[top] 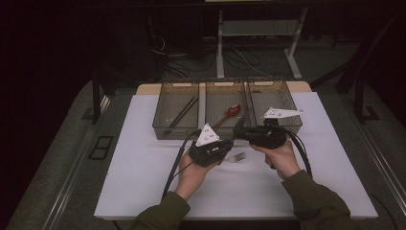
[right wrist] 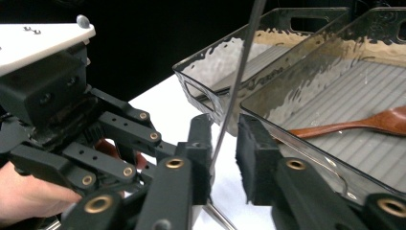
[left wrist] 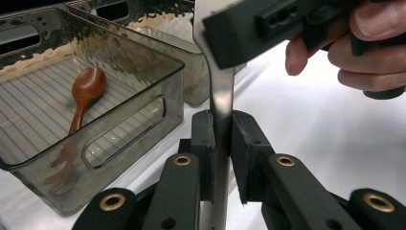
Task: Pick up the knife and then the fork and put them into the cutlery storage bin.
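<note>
One metal fork (top: 236,156) is at the table's centre, gripped between two grippers: the left gripper (top: 224,149) at 9 o'clock of it and the right gripper (top: 239,132) at 12 o'clock. Three clear bins (top: 175,130) stand in a row toward 12 o'clock. They hold one wooden spoon (top: 230,113) and one pair of dark chopsticks (top: 182,114).

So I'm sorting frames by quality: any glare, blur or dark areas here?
High view: dim, background nearly black, fork small and soft. Left gripper view: glare on the fork handle, near jaws blurred. Right gripper view: dark background, ripply reflections on the tray wall.
</note>
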`<state>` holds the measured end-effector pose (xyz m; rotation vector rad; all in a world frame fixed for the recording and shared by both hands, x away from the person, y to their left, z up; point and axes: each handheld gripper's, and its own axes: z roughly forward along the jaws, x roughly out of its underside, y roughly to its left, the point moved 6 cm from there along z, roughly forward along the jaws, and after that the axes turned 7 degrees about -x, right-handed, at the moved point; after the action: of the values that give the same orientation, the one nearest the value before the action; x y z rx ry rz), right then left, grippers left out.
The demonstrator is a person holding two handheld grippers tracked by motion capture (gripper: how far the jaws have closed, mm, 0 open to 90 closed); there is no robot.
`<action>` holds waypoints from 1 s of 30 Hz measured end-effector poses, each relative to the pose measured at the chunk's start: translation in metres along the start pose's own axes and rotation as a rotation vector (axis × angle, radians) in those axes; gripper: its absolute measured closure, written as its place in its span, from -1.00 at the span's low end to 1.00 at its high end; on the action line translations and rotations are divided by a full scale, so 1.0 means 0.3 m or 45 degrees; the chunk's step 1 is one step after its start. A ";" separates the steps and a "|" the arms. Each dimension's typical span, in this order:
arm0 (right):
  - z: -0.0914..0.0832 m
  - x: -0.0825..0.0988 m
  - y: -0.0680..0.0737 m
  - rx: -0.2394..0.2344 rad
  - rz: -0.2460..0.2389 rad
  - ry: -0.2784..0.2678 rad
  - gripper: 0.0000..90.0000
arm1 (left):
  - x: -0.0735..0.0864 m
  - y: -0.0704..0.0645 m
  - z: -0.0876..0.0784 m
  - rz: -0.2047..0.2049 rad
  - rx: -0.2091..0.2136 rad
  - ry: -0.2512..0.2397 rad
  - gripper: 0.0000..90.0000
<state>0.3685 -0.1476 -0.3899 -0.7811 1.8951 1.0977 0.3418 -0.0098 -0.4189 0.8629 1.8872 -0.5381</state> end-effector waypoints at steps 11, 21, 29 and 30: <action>0.010 -0.012 0.011 -0.039 0.020 -0.035 0.93 | 0.000 -0.002 0.001 -0.001 0.008 -0.012 0.76; 0.008 -0.010 0.019 -0.038 0.008 -0.022 0.94 | 0.006 -0.001 0.001 -0.015 0.050 -0.010 0.75; -0.001 -0.002 0.019 -0.025 -0.005 0.019 0.94 | 0.043 0.021 -0.039 -0.030 0.098 0.037 0.56; -0.005 -0.003 0.017 -0.021 -0.007 0.017 0.94 | 0.053 0.026 -0.049 -0.022 0.108 0.047 0.53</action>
<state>0.3644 -0.1466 -0.3865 -0.8045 1.8958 1.1087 0.3345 0.0104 -0.4266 0.9180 1.9182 -0.6203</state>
